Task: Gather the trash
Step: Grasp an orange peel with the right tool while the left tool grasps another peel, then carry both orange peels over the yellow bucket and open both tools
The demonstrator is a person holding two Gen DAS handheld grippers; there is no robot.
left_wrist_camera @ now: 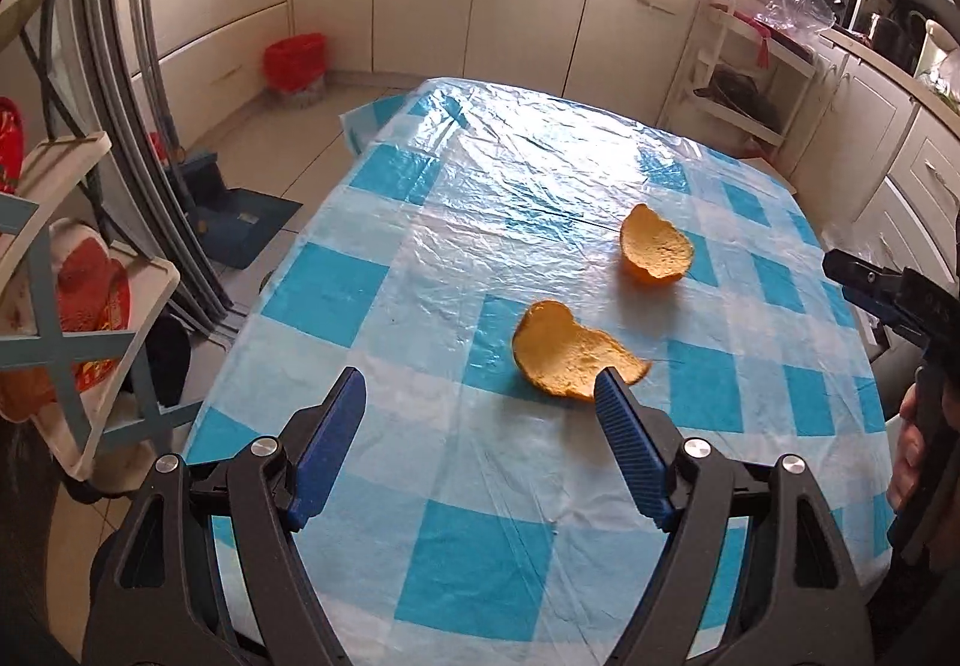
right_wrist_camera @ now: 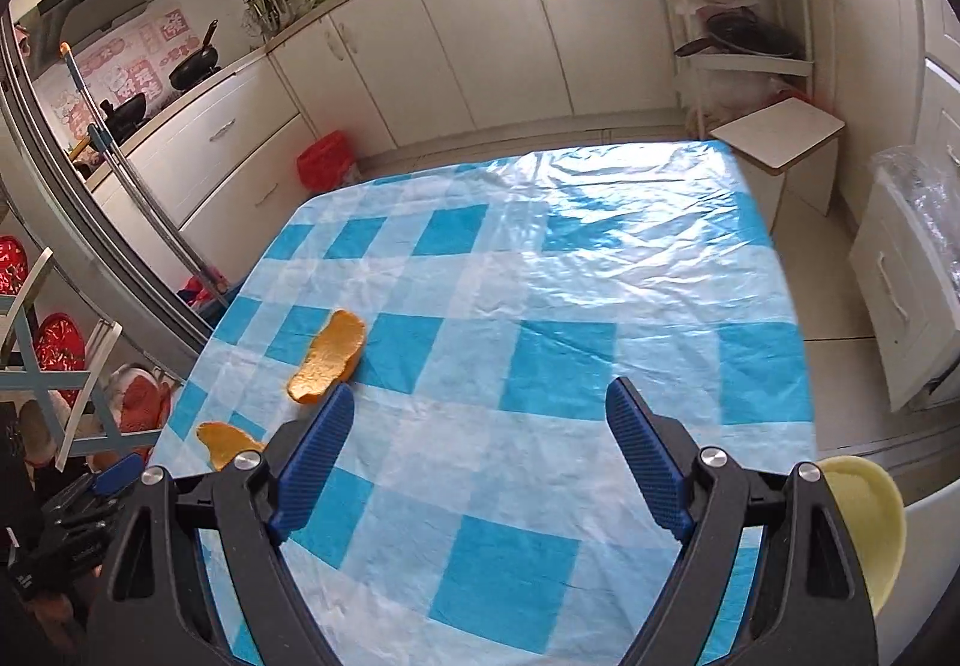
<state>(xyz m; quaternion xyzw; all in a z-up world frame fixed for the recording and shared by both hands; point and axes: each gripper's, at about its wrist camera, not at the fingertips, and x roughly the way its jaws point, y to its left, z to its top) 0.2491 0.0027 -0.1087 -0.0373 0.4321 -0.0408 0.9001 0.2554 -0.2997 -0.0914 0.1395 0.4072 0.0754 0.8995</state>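
Note:
Two orange peels lie on the blue-and-white checked tablecloth [left_wrist_camera: 456, 246]. The nearer peel [left_wrist_camera: 570, 354] lies just ahead of my left gripper [left_wrist_camera: 480, 381], close to its right fingertip. The farther peel [left_wrist_camera: 655, 251] is cup-shaped and sits beyond it. My left gripper is open and empty above the table. My right gripper [right_wrist_camera: 479, 396] is open and empty over the cloth [right_wrist_camera: 540, 306]. In the right wrist view the two peels [right_wrist_camera: 329, 357] [right_wrist_camera: 225, 444] lie to its left. The right gripper shows at the left wrist view's right edge [left_wrist_camera: 888, 294].
A red-lined trash bin [left_wrist_camera: 296, 60] stands on the floor by the cabinets beyond the table, also in the right wrist view [right_wrist_camera: 324, 161]. A yellow bowl [right_wrist_camera: 870, 522] sits at the table's near right. A white stool [right_wrist_camera: 780, 138] stands past the far right corner. A shelf rack [left_wrist_camera: 78, 306] is at left.

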